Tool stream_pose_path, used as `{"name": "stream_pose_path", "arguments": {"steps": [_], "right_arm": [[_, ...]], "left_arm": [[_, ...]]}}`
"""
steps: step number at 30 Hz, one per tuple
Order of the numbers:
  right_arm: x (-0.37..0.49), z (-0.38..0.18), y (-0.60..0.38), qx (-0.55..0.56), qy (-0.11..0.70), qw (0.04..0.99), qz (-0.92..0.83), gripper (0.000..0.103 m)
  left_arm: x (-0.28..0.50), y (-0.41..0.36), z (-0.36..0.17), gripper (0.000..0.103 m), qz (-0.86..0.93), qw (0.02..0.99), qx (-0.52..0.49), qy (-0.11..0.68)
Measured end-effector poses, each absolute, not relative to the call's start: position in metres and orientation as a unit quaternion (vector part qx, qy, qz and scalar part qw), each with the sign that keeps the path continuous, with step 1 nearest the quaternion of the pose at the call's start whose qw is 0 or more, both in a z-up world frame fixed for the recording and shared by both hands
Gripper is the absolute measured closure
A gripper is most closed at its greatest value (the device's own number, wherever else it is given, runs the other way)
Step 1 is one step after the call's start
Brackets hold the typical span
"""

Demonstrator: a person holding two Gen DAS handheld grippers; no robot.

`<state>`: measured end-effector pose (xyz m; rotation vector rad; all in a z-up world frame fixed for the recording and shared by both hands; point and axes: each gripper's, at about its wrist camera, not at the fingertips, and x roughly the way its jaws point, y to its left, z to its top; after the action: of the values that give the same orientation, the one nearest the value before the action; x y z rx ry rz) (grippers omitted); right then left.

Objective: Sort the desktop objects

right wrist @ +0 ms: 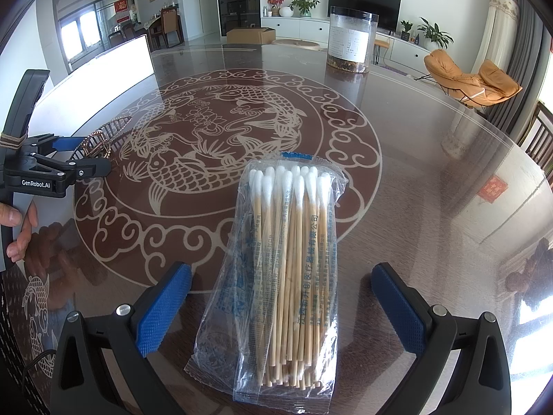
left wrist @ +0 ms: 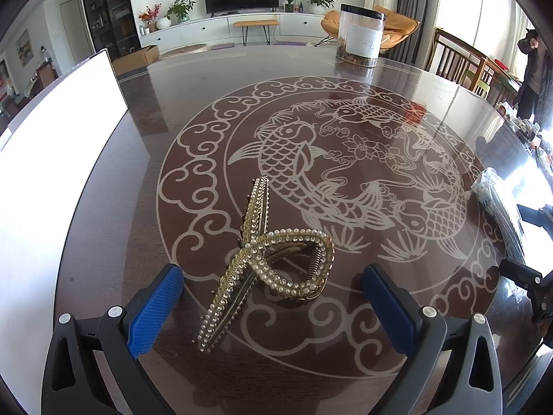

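A gold hair claw clip (left wrist: 273, 263) set with pearls and rhinestones lies on the dark round table, between the blue pads of my open left gripper (left wrist: 273, 294), untouched. In the right wrist view the clip (right wrist: 100, 141) and the left gripper (right wrist: 84, 155) show at the far left. A clear plastic bag of wooden cotton swabs (right wrist: 287, 269) lies between the pads of my open right gripper (right wrist: 281, 297). The bag also shows at the right edge of the left wrist view (left wrist: 497, 204).
A clear plastic jar (left wrist: 359, 36) with a black lid and dark contents stands at the table's far side, also in the right wrist view (right wrist: 350, 39). A white board (left wrist: 52, 145) lies on the left of the table. Chairs stand beyond the right edge.
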<state>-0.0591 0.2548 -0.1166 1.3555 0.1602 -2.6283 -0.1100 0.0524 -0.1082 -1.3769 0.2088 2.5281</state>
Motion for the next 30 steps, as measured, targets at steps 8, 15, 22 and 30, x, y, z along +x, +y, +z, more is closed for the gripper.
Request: {"name": "stream_pose_path", "arguments": {"steps": [8,15,22,30], "right_arm": [[-0.059,-0.117,0.255,0.456,0.054,0.09,-0.884,0.0],[-0.059,-0.116,0.255,0.456,0.054,0.09,-0.884,0.0],[-0.059,-0.117,0.255,0.456,0.054,0.09,-0.884,0.0],[-0.059,-0.117,0.255,0.456,0.054,0.09,-0.884,0.0]], "left_arm": [[-0.11,0.053,-0.108,0.0,0.869,0.125,-0.473,0.071],[-0.112,0.053,-0.108,0.0,0.87,0.123,-0.473,0.069],[-0.111,0.053,-0.108,0.0,0.87,0.121,-0.473,0.068],[-0.121,0.053,-0.11,0.0,0.853,0.121,-0.503,0.073]]}}
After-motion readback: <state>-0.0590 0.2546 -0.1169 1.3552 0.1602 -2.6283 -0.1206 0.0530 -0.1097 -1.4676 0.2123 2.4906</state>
